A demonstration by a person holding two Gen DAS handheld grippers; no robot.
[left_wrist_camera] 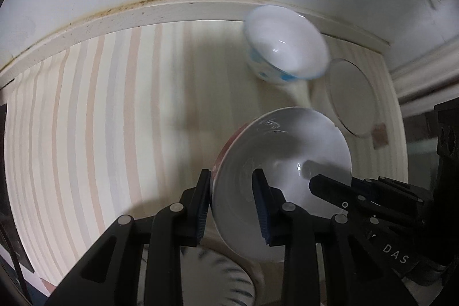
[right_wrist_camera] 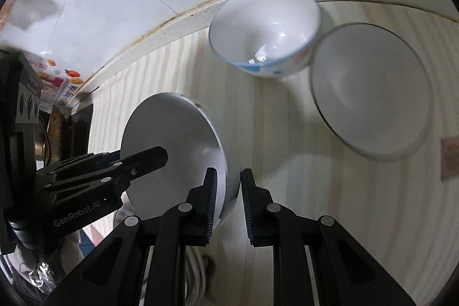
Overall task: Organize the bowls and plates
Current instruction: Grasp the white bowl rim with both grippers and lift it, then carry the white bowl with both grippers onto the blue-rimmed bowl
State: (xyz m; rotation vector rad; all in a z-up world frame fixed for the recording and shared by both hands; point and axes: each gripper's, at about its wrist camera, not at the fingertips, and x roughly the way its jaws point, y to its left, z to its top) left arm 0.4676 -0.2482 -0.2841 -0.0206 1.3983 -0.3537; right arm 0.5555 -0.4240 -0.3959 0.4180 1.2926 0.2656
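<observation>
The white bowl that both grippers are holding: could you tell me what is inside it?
The white bowl looks empty: bare glazed interior with only reflections. The left gripper and right gripper each clamp its rim, one finger inside, hiding a little of the wall.

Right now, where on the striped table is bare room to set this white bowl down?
Both the left gripper and the right gripper are clamped on the white bowl. The striped table is bare on its left side, up to the cream edge strip. The far right is crowded: the blue-patterned bowl beside the plate.
</observation>
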